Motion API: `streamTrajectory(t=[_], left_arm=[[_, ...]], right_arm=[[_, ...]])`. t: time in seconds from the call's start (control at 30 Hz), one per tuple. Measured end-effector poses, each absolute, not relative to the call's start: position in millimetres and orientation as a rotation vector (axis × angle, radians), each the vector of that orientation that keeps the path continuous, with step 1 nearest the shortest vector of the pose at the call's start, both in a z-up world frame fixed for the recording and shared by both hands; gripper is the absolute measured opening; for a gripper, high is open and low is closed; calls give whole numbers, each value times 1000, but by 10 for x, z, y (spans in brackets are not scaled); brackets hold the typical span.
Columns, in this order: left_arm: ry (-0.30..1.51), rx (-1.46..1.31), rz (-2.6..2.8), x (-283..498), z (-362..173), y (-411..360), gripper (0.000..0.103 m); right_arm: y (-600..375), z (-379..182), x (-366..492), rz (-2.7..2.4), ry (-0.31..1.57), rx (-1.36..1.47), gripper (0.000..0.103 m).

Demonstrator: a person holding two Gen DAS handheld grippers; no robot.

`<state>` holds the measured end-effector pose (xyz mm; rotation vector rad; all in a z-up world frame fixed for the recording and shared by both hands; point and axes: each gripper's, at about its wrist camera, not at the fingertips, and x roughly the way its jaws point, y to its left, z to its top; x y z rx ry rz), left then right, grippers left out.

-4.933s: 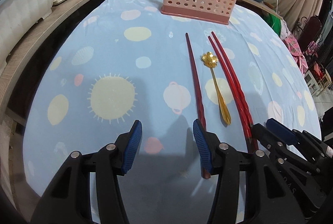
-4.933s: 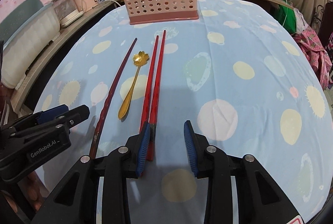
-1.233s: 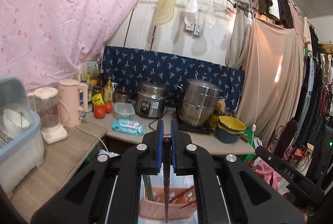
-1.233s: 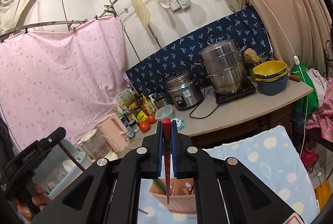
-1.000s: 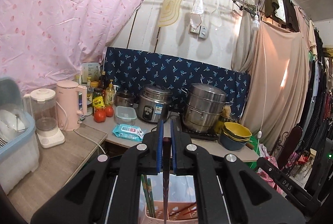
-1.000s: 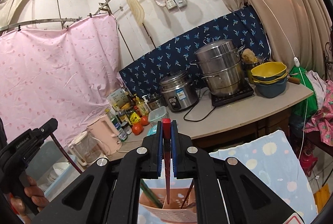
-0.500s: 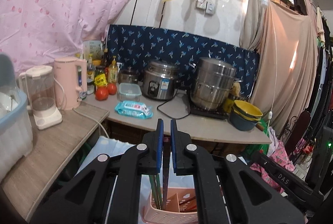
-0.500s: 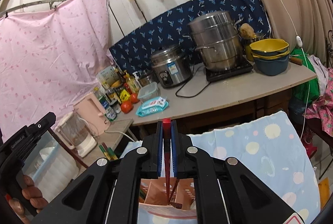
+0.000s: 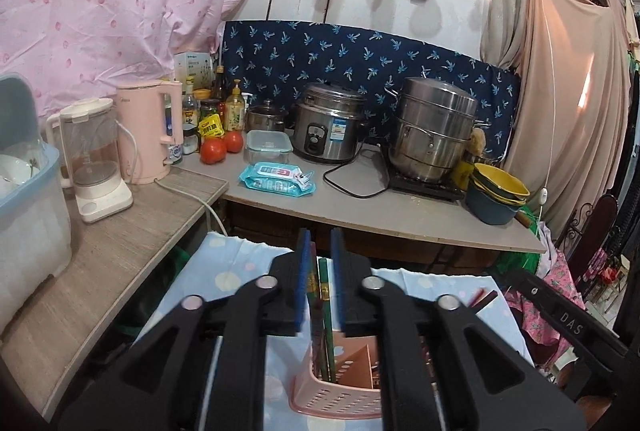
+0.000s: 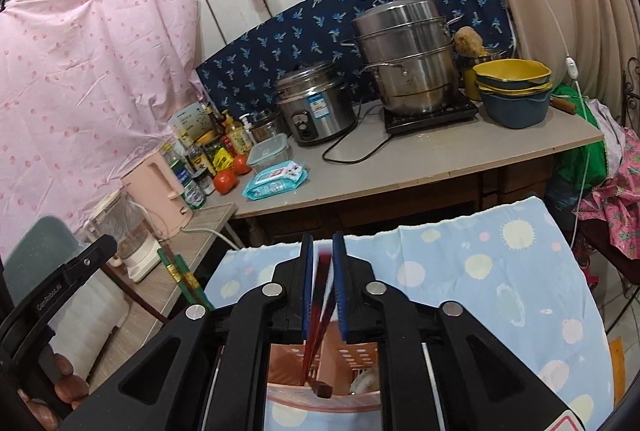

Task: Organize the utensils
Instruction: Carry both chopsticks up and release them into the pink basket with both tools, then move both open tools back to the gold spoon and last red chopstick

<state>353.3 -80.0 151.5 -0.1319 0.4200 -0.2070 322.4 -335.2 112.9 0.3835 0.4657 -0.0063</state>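
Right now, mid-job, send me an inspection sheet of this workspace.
Surface: table under a blue spotted cloth.
Job's things: pink basket holds green chopsticks; red chopsticks reach into it, blurred.
Clutter: wipes pack and tomatoes on the counter behind.
Grippers: left gripper and right gripper above the basket, pads narrowly apart; grip unclear.
Cables: black cord by the rice cooker.
Surroundings: steamer pot, pink kettle.
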Motion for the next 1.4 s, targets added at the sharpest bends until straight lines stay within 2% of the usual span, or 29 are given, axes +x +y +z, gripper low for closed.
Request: streamTrajectory(t=[0.03, 0.07, 0.1, 1.03, 1.4], left_arm=[[418, -132, -198, 3519, 1509, -797, 39], [412, -133, -188, 3501, 1507, -793, 51], [396, -131, -174, 3467, 1504, -785, 51], [543, -94, -176, 2784, 1117, -600, 56], [654, -47, -153, 2202, 561, -462, 57]], right_arm=[[-3368, 1130, 3204, -17, 456, 390, 36], [-3378, 1136, 3189, -24, 448, 395, 40], [-3385, 1139, 3175, -27, 443, 397, 44], [-2920, 902, 2174, -32, 463, 241, 44], [-2679, 346, 1477, -57, 602, 147, 44]])
